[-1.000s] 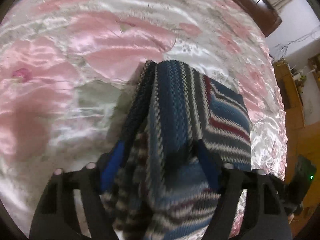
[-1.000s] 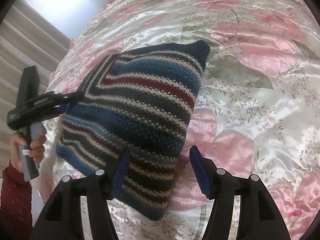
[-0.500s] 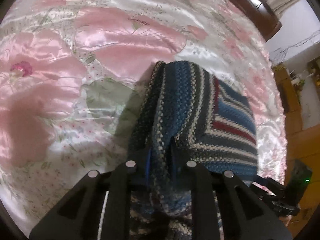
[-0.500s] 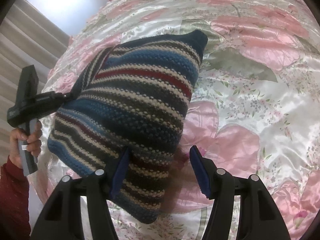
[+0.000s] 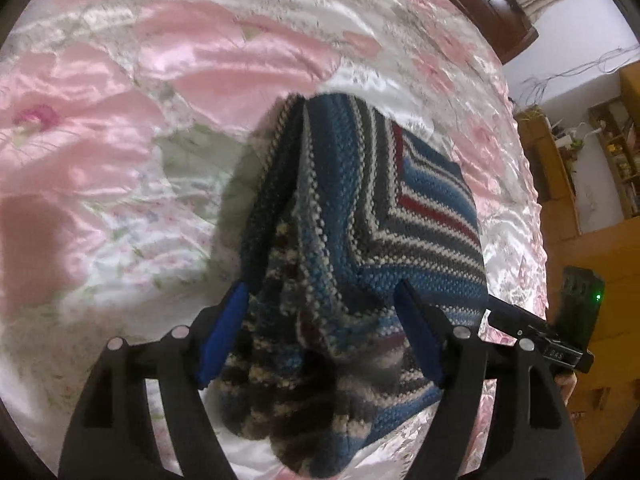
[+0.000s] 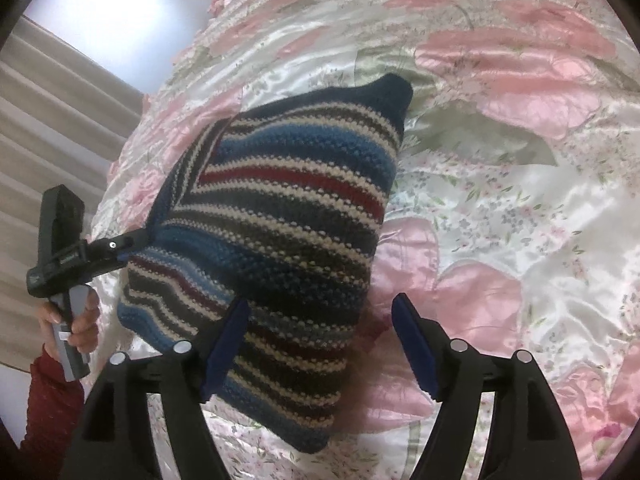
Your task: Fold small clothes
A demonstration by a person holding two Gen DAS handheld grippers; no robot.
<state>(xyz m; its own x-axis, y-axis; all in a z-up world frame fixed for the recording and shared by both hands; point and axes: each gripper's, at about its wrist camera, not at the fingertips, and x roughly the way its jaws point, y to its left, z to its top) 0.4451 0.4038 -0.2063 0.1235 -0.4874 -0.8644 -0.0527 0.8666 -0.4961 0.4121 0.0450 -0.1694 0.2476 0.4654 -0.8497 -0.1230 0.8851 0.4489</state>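
Left tongs (image 5: 320, 334), pinched on knit (image 5: 360, 216) half a second ago, now spread wide like right tongs (image 6: 320, 340); fold released.

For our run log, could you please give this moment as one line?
striped knit: folded, on floral bedspread | left gripper: open, astride knit corner | right gripper: open, at knit edge

A home bedroom: a bed (image 5: 200, 60) under a pink floral satin cover, wooden shelves (image 5: 612, 160) nearby, and pleated curtains (image 6: 52, 120) behind.
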